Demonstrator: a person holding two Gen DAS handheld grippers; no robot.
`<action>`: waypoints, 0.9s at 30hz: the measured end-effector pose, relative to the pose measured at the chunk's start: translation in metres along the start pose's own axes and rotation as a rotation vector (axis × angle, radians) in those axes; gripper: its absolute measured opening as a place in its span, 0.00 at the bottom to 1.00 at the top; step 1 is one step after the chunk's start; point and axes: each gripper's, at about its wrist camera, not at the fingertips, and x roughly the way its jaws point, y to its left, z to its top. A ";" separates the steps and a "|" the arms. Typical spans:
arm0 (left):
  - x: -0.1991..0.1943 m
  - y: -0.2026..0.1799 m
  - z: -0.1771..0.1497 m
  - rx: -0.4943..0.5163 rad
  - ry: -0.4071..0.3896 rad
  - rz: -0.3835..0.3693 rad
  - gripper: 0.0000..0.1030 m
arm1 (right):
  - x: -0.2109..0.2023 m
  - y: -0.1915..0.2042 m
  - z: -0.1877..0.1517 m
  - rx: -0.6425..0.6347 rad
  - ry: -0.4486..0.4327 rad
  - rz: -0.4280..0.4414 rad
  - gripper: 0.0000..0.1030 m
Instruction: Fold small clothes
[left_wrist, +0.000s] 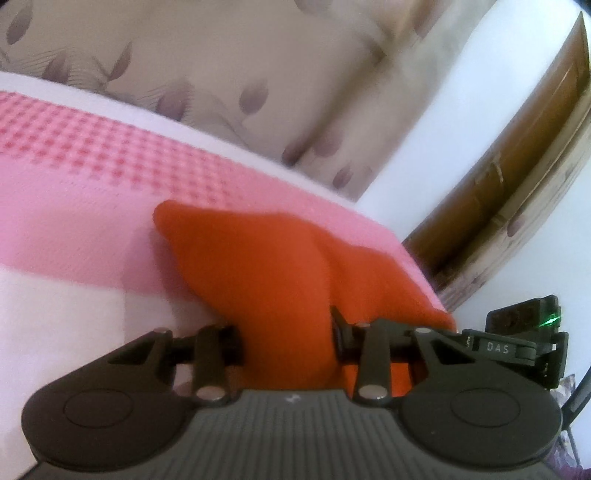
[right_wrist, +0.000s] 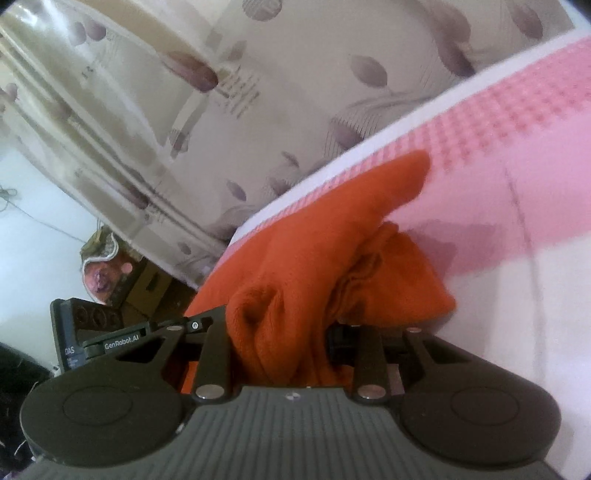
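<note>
An orange knit garment (left_wrist: 258, 269) lies on a pink and white checked bed cover (left_wrist: 85, 192). My left gripper (left_wrist: 288, 336) is shut on the garment's near edge, with cloth bunched between the jaws. In the right wrist view the same orange garment (right_wrist: 314, 251) is folded and rumpled, one corner pointing toward the far edge of the cover (right_wrist: 517, 122). My right gripper (right_wrist: 280, 339) is shut on a thick bunched fold of it. The fingertips of both grippers are hidden by the cloth.
A beige curtain with purple leaf print (left_wrist: 240, 74) hangs behind the bed. A brown wooden door (left_wrist: 517, 158) and white wall stand at the right in the left wrist view. The other gripper's body (right_wrist: 81, 332) and clutter (right_wrist: 107, 266) show at the left in the right wrist view.
</note>
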 end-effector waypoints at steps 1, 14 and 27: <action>-0.004 0.003 -0.005 -0.002 0.005 0.006 0.37 | 0.002 0.004 -0.007 -0.001 0.005 0.001 0.32; -0.014 -0.002 -0.068 0.124 -0.090 0.286 0.85 | 0.007 0.012 -0.075 -0.080 0.030 -0.134 0.53; -0.061 -0.091 -0.085 0.363 -0.430 0.643 0.95 | -0.087 0.089 -0.120 -0.449 -0.422 -0.351 1.00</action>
